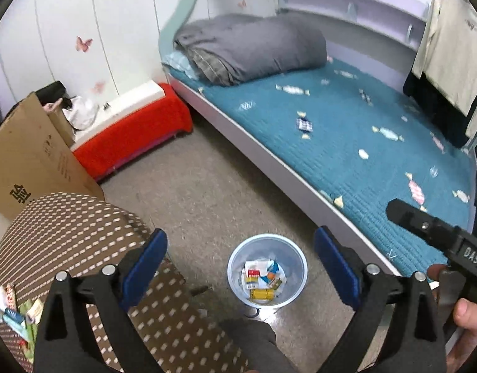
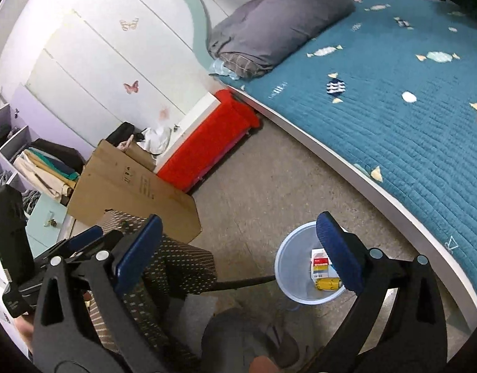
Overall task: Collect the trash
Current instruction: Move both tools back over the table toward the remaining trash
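- Far left, left-wrist view: cardboard box [image 1: 30, 155] stands open on the floor; what is inside is hidden from here.
- Just below it, a brown dotted seat [image 1: 82, 236]; a few wrappers [image 1: 11, 304] lie on its near left edge.
- Left gripper [image 1: 240, 258]: blue pads wide apart, nothing between them, hanging above the bin.
- Centre floor: pale blue bin [image 1: 296, 259], round, upright, beside the bed frame. Inside: small cartons and packets [image 1: 261, 279], red, white and yellow, loosely piled at the bottom.
- Right: bed [image 1: 378, 130] with teal candy-print cover and a folded grey quilt [image 1: 254, 49] at its head.
- Far right edge: right gripper [image 1: 394, 209], black, held in a hand [image 1: 465, 314].
- Right-wrist view: right gripper [image 2: 241, 248] spread wide, empty; one pad overlaps the bin [image 2: 285, 267], with its cartons [image 2: 322, 272] showing.
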`<state>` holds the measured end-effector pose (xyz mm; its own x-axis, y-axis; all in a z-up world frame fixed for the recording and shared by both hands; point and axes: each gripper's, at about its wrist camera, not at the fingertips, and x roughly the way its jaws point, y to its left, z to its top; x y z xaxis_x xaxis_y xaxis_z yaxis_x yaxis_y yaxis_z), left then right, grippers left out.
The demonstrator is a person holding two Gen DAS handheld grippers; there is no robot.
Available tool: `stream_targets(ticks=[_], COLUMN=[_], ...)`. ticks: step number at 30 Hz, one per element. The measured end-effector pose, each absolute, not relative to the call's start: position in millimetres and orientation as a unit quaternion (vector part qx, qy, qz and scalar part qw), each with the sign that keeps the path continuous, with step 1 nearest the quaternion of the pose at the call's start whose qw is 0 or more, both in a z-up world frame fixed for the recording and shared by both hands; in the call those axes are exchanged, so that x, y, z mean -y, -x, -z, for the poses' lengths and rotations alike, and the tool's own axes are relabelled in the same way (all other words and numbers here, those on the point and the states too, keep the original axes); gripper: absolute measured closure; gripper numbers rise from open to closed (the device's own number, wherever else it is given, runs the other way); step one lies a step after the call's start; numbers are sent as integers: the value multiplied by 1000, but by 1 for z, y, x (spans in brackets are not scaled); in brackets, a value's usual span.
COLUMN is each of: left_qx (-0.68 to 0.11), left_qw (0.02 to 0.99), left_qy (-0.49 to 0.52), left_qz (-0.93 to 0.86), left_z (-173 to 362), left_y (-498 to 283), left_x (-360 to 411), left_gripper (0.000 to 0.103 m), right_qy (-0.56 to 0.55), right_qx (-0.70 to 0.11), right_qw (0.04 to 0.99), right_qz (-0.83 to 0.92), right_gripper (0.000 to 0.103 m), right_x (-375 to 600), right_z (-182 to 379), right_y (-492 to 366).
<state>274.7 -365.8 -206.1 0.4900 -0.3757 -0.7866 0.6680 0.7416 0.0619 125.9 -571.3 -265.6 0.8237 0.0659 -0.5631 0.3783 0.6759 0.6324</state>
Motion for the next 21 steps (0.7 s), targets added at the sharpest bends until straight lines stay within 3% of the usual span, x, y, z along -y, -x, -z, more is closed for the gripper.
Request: stream_targets(ticks=[10,21], left_qx=[-345,-317], left_qw=[876,906], left_qy=[-144,-107], left_qz=[304,259], left_z=[156,134], left_y=[-241,-232], left_x=[308,227], left_gripper=[9,7], right_qy=[-344,-281], right_qx=[-264,-268], right_qw=[899,921], right_qz=[55,14], right_gripper=[6,6], right_x=[518,449], right_z=[210,174], right_y=[-126,-147])
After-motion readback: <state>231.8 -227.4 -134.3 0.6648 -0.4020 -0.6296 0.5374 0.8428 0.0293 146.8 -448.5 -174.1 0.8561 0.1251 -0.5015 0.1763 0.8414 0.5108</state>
